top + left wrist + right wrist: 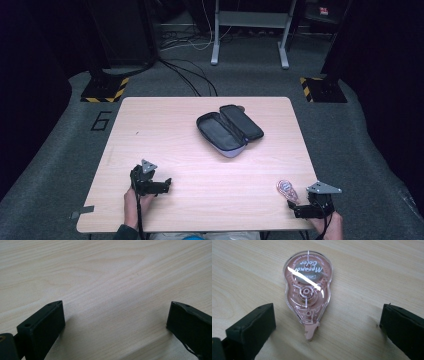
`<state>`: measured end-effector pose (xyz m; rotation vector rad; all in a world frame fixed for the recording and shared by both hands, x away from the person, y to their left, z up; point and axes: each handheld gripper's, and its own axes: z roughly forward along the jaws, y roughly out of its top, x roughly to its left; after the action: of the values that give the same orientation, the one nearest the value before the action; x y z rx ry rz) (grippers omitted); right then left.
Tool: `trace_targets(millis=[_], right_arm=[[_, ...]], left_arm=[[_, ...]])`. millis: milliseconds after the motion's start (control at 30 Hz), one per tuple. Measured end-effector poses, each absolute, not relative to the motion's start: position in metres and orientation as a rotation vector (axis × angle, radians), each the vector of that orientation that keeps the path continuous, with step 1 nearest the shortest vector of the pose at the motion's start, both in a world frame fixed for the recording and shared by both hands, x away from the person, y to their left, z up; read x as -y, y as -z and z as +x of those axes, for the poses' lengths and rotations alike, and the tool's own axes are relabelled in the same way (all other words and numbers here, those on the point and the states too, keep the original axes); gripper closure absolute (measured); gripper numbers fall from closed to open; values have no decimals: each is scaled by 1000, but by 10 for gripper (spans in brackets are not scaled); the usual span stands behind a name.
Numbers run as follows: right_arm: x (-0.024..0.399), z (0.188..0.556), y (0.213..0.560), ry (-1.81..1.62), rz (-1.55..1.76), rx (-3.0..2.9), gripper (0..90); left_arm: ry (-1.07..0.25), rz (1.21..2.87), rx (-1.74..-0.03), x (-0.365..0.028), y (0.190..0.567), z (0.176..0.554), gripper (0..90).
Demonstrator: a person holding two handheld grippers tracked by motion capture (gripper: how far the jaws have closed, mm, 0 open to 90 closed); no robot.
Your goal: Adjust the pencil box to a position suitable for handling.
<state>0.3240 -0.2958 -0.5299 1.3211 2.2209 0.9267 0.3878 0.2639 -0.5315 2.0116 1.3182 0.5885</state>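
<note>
The tabletop (200,165) spreads wide and mostly bare in front of me, pale wood with plenty of open room through the middle. Toward its far side lies a dark pencil case (229,129), unzipped and folded open, well apart from both my hands. My left gripper (159,186) rests near the near-left edge, its fingers (42,325) spread wide with nothing but bare wood between them. My right gripper (299,206) sits at the near-right corner, fingers (252,328) equally wide and holding nothing; the pink correction tape dispenser (308,287) lies flat just ahead of them, its tip pointing back at me. I judge the risk is here: the dispenser is smooth, rounded and close to the tabletop's right edge, so an off-centre close could squirt it sideways and off.
</note>
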Motion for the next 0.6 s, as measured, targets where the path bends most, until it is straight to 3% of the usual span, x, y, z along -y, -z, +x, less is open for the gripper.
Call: trace_targets(millis=[600], right_arm=[[275, 327, 522, -934, 1357, -2218, 11]], left_arm=[[-588, 2011, -1319, -264, 532, 388, 17]])
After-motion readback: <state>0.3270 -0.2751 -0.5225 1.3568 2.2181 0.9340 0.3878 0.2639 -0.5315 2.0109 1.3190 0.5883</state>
